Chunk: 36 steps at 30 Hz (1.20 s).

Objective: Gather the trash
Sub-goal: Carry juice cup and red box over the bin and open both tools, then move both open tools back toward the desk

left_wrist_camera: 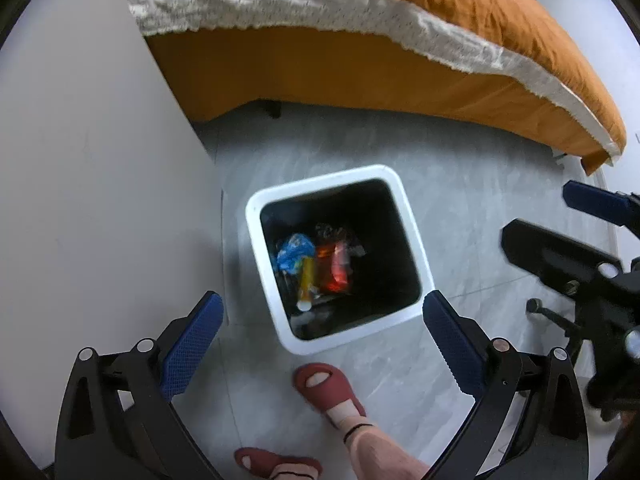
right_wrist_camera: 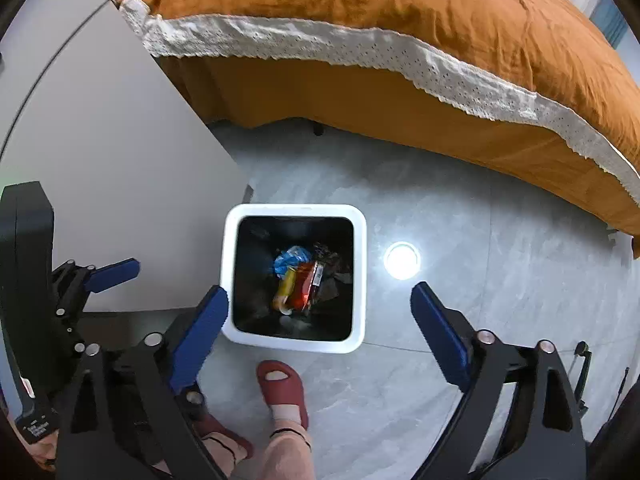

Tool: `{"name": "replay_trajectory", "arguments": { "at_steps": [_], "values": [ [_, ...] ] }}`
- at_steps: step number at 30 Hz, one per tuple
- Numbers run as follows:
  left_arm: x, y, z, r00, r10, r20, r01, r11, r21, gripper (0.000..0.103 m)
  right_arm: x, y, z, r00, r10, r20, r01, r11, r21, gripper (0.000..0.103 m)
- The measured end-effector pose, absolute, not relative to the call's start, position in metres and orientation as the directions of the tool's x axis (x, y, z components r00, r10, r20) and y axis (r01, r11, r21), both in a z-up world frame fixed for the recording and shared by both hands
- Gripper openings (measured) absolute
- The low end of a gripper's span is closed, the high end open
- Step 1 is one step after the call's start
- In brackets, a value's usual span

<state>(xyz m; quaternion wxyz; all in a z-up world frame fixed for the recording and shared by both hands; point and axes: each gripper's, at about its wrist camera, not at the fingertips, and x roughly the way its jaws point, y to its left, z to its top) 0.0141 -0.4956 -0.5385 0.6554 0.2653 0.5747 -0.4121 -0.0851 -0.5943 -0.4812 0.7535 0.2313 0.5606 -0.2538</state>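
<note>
From the left wrist, the left hand-held gripper (left_wrist_camera: 322, 320) hangs spread and empty straight above the bin (left_wrist_camera: 256, 216) holding the trash (left_wrist_camera: 320, 264); from the right wrist, the right hand-held gripper (right_wrist_camera: 320, 312), equally spread, hovers no farther.

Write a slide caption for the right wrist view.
Open right gripper above a white bin of wrappers.
</note>
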Motion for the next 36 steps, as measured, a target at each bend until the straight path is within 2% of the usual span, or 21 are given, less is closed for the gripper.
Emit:
{"name": "replay_trajectory", "arguments": {
  "at_steps": [6, 12, 17, 24, 28, 32, 36],
  "values": [
    [0.017, -0.486, -0.529, 0.012, -0.232, -0.973, 0.836, 0.535, -0.117, 0.098, -0.088, -0.59, -0.475, 0.241, -0.123, -0.963, 0.622, 0.781, 0.056, 0.094],
    [0.02, -0.482, -0.49, 0.047, -0.266, -0.963, 0.822, 0.559, -0.114, 0.098, -0.086, -0.585, -0.444, 0.27, -0.128, -0.954, 0.616, 0.785, 0.069, 0.094],
    [0.007, -0.482, -0.418, 0.166, -0.333, -0.928, 0.83, 0.555, -0.05, 0.098, -0.091, -0.577, -0.391, 0.317, -0.161, -0.934, 0.61, 0.789, 0.071, 0.094],
    [0.004, -0.472, -0.319, 0.21, -0.443, -0.872, 0.783, 0.61, -0.121, 0.098, -0.098, -0.57, -0.298, 0.421, -0.215, -0.881, 0.616, 0.78, 0.105, 0.097],
    [0.011, -0.449, -0.256, 0.286, -0.496, -0.82, 0.751, 0.647, -0.129, 0.098, -0.089, -0.559, -0.237, 0.523, -0.243, -0.817, 0.576, 0.807, 0.129, 0.098],
    [0.02, -0.418, -0.206, 0.395, -0.505, -0.767, 0.705, 0.703, -0.1, 0.098, -0.072, -0.539, -0.193, 0.607, -0.219, -0.764, 0.496, 0.855, 0.148, 0.098],
    [0.035, -0.37, -0.165, 0.527, -0.459, -0.715, 0.622, 0.782, -0.044, 0.098, -0.042, -0.507, -0.161, 0.681, -0.152, -0.717, 0.385, 0.907, 0.173, 0.098]
  ]
}}
